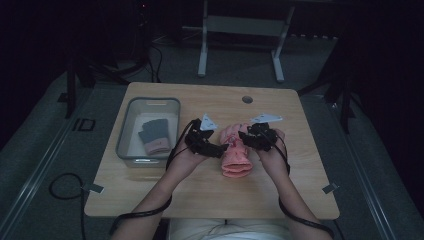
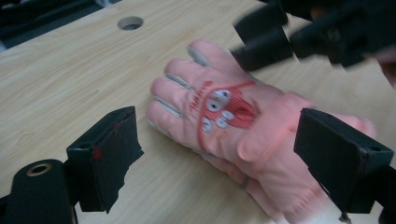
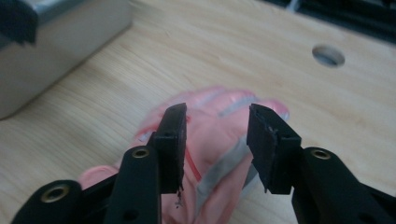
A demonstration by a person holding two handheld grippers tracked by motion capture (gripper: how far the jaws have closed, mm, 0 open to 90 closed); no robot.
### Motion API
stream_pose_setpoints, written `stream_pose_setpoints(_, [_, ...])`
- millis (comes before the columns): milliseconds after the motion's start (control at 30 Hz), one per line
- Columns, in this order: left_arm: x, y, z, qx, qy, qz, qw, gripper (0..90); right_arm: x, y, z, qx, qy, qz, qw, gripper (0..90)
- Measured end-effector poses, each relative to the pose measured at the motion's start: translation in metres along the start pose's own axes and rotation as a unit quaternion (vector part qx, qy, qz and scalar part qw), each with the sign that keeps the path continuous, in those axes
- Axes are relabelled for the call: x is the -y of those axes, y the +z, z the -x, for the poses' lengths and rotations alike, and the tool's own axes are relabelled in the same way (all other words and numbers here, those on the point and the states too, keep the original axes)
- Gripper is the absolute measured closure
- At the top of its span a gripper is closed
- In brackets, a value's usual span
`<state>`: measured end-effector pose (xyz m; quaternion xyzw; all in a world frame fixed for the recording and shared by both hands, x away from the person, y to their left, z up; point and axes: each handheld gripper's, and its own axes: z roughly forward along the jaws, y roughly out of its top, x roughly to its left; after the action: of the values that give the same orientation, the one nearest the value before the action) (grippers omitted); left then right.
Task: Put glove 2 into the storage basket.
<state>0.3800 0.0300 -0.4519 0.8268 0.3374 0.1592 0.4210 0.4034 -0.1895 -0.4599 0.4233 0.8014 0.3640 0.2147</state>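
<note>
- My left tongs (image 2: 219, 154) were spread wide around the pink glove (image 2: 233, 126).
- My right tongs (image 3: 215, 140) gaped above it.
- Bare worktop (image 1: 280, 190) lay toward me.

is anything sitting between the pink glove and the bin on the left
Nothing visible rests on the table between the pink glove and the clear bin, though the left gripper and its hand are held over that stretch.
</note>
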Motion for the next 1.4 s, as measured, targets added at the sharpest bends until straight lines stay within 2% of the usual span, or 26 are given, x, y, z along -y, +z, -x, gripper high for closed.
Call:
stream_pose_setpoints(67, [-0.001, 0.009, -0.002, 0.0, -0.013, -0.009, 0.9999, 13.6, 0.007, 0.007, 0.004, 0.001, 0.018, -0.014, 0.9997, 54.1])
stream_pose_setpoints(167, [0.001, 0.024, -0.005, 0.004, -0.029, -0.027, 0.9992, 13.6, 0.018, 0.015, 0.007, -0.01, 0.024, -0.041, 0.9988, 50.6])
stream_pose_setpoints(200, [0.001, 0.024, -0.005, 0.004, -0.029, -0.027, 0.9992, 13.6, 0.018, 0.015, 0.007, -0.01, 0.024, -0.041, 0.9988, 50.6])
stream_pose_setpoints(233, [0.005, 0.035, -0.008, 0.012, -0.044, -0.039, 0.9982, 13.6, 0.022, 0.017, 0.009, -0.01, 0.024, -0.048, 0.9985, 50.4])
stream_pose_setpoints(267, [0.007, 0.042, -0.009, 0.016, -0.055, -0.045, 0.9974, 13.6, 0.029, 0.021, 0.012, -0.011, 0.016, -0.067, 0.9976, 49.1])
stream_pose_setpoints(333, [0.01, 0.055, -0.011, 0.023, -0.067, -0.056, 0.9959, 13.6, 0.035, 0.023, 0.015, -0.017, 0.014, -0.076, 0.9969, 48.7])
stream_pose_setpoints(467, [0.016, 0.076, -0.016, 0.036, -0.1, -0.078, 0.9913, 14.4, 0.043, 0.025, 0.024, -0.039, 0.042, -0.088, 0.9944, 48.8])
stream_pose_setpoints(567, [0.021, 0.088, -0.023, 0.056, -0.137, -0.085, 0.9853, 14.9, 0.048, 0.028, 0.028, -0.053, 0.055, -0.088, 0.9932, 48.9])
stream_pose_setpoints(633, [0.025, 0.097, -0.027, 0.063, -0.149, -0.091, 0.9827, 19.4, 0.049, 0.031, 0.03, -0.064, 0.068, -0.091, 0.9915, 48.9])
stream_pose_setpoints(700, [0.031, 0.105, -0.029, 0.08, -0.173, -0.096, 0.9771, 20.9, 0.049, 0.034, 0.03, -0.068, 0.07, -0.096, 0.9906, 49.0])
stream_pose_setpoints(833, [0.04, 0.111, -0.036, 0.132, -0.218, -0.089, 0.9629, 33.1, 0.049, 0.037, 0.031, -0.081, 0.083, -0.105, 0.9877, 54.2])
stream_pose_setpoints(867, [0.041, 0.112, -0.036, 0.142, -0.222, -0.089, 0.9605, 35.3, 0.05, 0.038, 0.031, -0.086, 0.085, -0.106, 0.987, 55.4])
stream_pose_setpoints(933, [0.04, 0.112, -0.035, 0.148, -0.228, -0.094, 0.9576, 42.8, 0.051, 0.038, 0.031, -0.091, 0.089, -0.105, 0.9863, 57.8])
stream_pose_setpoints(967, [0.039, 0.111, -0.034, 0.152, -0.227, -0.096, 0.9571, 47.6, 0.051, 0.038, 0.03, -0.09, 0.088, -0.105, 0.9864, 59.4])
stream_pose_setpoints(1000, [0.037, 0.11, -0.033, 0.153, -0.219, -0.097, 0.9588, 53.3, 0.05, 0.038, 0.029, -0.091, 0.086, -0.104, 0.9867, 60.9])
stream_pose_setpoints(1067, [0.034, 0.109, -0.032, 0.154, -0.211, -0.1, 0.96, 62.5, 0.05, 0.038, 0.028, -0.091, 0.081, -0.102, 0.9873, 64.0])
stream_pose_setpoints(1100, [0.032, 0.107, -0.031, 0.151, -0.206, -0.102, 0.9615, 66.9, 0.049, 0.038, 0.027, -0.09, 0.082, -0.1, 0.9876, 65.6])
stream_pose_setpoints(1167, [0.028, 0.104, -0.029, 0.146, -0.197, -0.103, 0.964, 70.7, 0.05, 0.035, 0.025, -0.084, 0.08, -0.091, 0.9891, 67.5])
stream_pose_setpoints(1300, [0.017, 0.095, -0.022, 0.129, -0.178, -0.097, 0.9707, 73.9, 0.048, 0.028, 0.024, -0.083, 0.088, -0.073, 0.9899, 69.8])
stream_pose_setpoints(1400, [0.011, 0.086, -0.023, 0.128, -0.175, -0.081, 0.9729, 74.7, 0.046, 0.023, 0.026, -0.091, 0.096, -0.053, 0.9898, 70.1])
